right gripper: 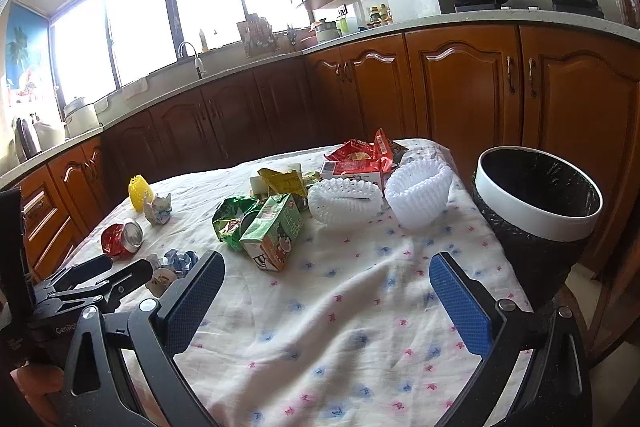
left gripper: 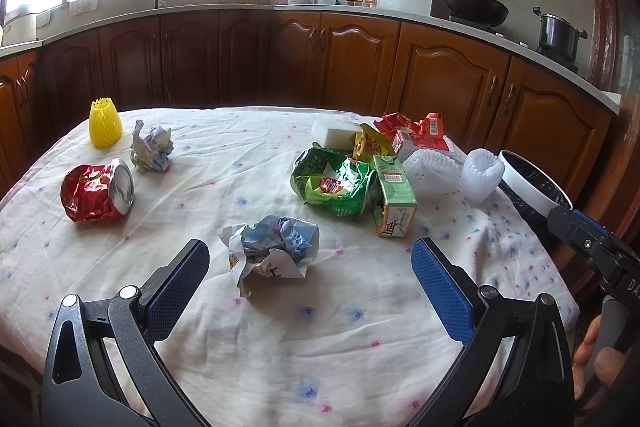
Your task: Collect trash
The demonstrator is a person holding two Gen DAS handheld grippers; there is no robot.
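We held our left tool (left gripper: 310, 259) spread wide and empty just short of the crumpled blue-and-white paper ball (left gripper: 274, 249), which lay near us on the desk (left gripper: 280, 347); our right tool (right gripper: 326, 277) hovered equally released over bare cloth, grasping nothing. To do this well, we judged we should ease the left tool forward until its pads flanked the ball's thickest part, then close low enough to catch loose flaps without pinching the wrinkled cloth. The lined trash bin (right gripper: 538, 223) stood off the desk's right edge, so the carry would cross in front of the right tool. Farther off lay a green juice carton (left gripper: 394, 201), a green snack bag (left gripper: 334, 187), two white foam nets (right gripper: 384, 197), a crushed red can (left gripper: 96, 193), another paper ball (left gripper: 152, 151) and a yellow foam net (left gripper: 105, 125), none blocking the reach.
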